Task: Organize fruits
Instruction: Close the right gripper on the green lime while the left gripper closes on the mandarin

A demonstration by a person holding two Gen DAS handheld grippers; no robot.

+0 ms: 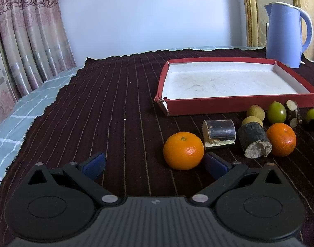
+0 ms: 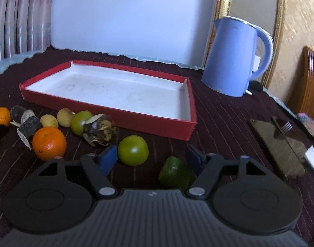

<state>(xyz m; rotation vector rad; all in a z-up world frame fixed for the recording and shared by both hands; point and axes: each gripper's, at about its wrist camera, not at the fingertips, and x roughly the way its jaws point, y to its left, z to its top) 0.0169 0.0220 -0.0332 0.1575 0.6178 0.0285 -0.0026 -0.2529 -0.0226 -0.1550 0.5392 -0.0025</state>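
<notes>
My left gripper [image 1: 154, 165] is open and low over the dark striped cloth. An orange [image 1: 183, 150] lies just ahead of it, close to the right pad [image 1: 215, 165] and not pressed. Behind that orange lie dark sugarcane pieces [image 1: 219, 132], a second orange [image 1: 281, 140], yellowish small fruits [image 1: 255, 111] and green fruits [image 1: 277, 112]. My right gripper [image 2: 151, 158] is open around two green fruits: one [image 2: 133, 150] beside the left pad [image 2: 108, 157], another [image 2: 175, 173] deeper in by the right finger. The red tray [image 2: 157, 126] with a white, bare floor stands behind the fruit.
A blue kettle [image 2: 233, 57] stands at the back right of the tray [image 1: 239, 107]. A dark phone [image 2: 280, 144] and a fork [image 2: 286, 126] lie to the right. Curtains [image 1: 23, 41] hang at the left, and a wooden chair back [image 2: 311, 78] stands at the far right.
</notes>
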